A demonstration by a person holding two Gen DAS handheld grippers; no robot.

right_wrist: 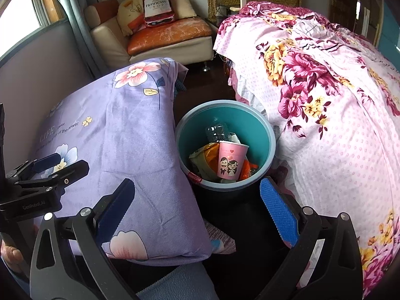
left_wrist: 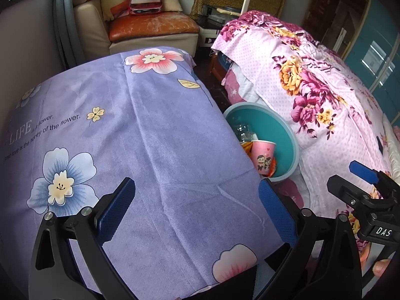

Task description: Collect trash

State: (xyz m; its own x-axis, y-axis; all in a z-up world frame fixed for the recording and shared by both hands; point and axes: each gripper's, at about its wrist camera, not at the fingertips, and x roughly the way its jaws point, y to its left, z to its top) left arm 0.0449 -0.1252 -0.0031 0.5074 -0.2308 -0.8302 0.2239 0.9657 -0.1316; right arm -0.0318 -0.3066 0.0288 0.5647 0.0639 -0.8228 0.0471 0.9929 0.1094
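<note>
Room: bed [right_wrist: 337,125] in pink floral sheet at right, lilac-clothed table [left_wrist: 150,137] at left.
Bin [right_wrist: 250,127]: teal, on floor between them; pink cup [right_wrist: 231,161] and clear bottle [right_wrist: 217,130] inside.
Right view: whole bin, just ahead.
Left view: bin half hidden by table.
Left claw [left_wrist: 197,211]: wide open, empty, over table.
Right claw [right_wrist: 197,211]: wide open, empty.

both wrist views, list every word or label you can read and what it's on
"Hennessy": big bottle-shaped red cushion on the sofa; the small line under it is unclear.
"LIFE is a flower." and "...is the honey of the flower.": purple floral cloth; its first words are blurred.
"DAS": right gripper.
"GenRobot.AI": left gripper.
Pink paper cup: writing too small.
</note>
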